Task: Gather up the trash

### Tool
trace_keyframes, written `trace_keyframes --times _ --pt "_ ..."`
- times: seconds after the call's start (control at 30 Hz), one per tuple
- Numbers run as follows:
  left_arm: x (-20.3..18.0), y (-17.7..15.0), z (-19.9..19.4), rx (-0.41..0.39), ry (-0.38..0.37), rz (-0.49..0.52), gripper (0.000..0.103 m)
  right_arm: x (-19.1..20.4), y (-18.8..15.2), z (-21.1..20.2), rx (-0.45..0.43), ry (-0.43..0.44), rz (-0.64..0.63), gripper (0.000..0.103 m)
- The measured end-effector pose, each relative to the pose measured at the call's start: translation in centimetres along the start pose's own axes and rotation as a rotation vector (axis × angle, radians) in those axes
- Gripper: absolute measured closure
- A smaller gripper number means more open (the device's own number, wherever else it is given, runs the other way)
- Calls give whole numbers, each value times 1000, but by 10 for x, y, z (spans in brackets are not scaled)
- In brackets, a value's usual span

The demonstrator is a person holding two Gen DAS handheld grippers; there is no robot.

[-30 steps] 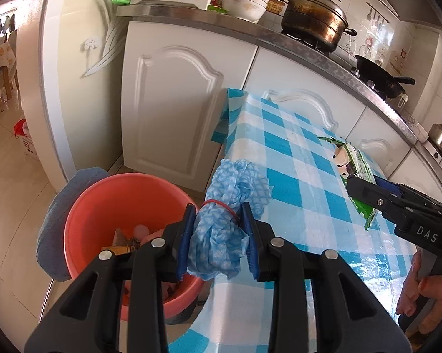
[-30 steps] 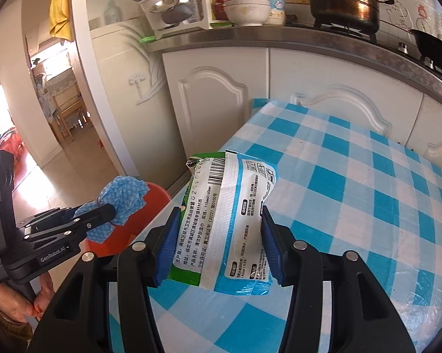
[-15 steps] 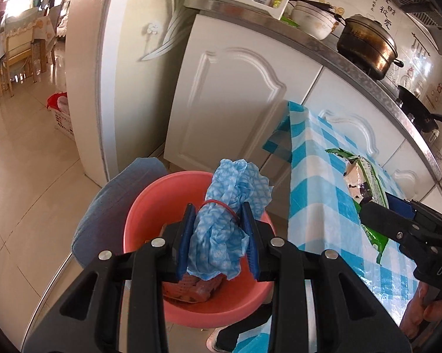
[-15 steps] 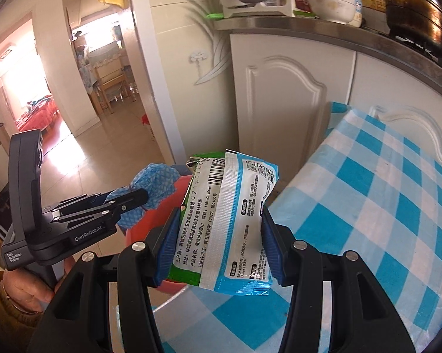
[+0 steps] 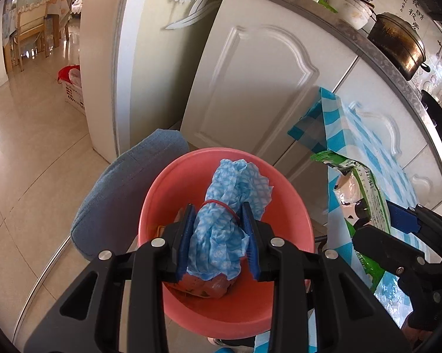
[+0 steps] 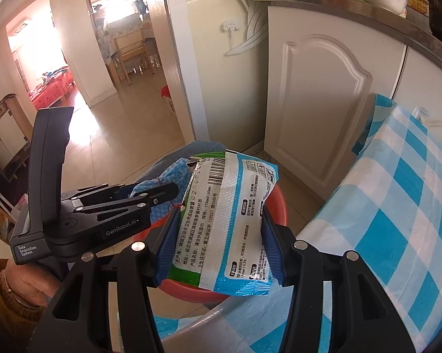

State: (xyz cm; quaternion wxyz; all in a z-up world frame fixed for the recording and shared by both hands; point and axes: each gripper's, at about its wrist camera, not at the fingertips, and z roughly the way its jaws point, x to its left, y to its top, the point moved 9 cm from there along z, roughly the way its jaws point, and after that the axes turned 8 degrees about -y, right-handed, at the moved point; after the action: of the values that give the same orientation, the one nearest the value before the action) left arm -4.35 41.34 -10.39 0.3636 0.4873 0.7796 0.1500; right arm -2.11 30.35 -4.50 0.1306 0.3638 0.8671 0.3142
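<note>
The left gripper pinches a bundled blue cloth over the red bucket, just off the table's corner. The right gripper clamps a wipes packet above the bucket's table-side rim.

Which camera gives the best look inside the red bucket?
The left wrist view: it looks down into the red bucket, showing trash at the bottom under the blue cloth. The right wrist view shows only rim parts behind the wipes packet.
</note>
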Motion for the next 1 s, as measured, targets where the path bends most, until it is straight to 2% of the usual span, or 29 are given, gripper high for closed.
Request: trace_keyframes --times 0.07,0.13,0.17,0.2,0.27,0.43,0.5,0.77,0.83,0.9,1.0 --pt "3 -4 7 15 7 -2 68 4 -3 8 24 14 -5 46" --pt "9 -8 14 28 22 -12 47 7 -5 12 33 32 -1 43" --pt "12 -9 15 26 27 -23 37 5 -5 12 28 30 10 38" --pt "15 -10 17 26 34 -28 32 3 -4 11 22 33 20 30" --pt "19 -12 18 30 48 -26 25 -4 -1 4 -3 32 46 26" --pt "15 -7 14 3 70 -5 18 -36 5 -17 -76 -22 136 21" --pt "10 -3 12 -3 81 14 16 -52 7 -25 -102 -45 179 14" --pt "-15 7 4 -30 179 141 13 -99 5 -54 -162 -129 297 12" --pt "-24 11 -1 -49 215 191 12 -106 2 -62 -174 -157 306 12" --pt "-36 15 -7 -70 227 226 8 -115 0 -70 -185 -191 307 12" --pt "-55 23 -18 -119 234 262 7 -128 -7 -83 -196 -233 315 12"
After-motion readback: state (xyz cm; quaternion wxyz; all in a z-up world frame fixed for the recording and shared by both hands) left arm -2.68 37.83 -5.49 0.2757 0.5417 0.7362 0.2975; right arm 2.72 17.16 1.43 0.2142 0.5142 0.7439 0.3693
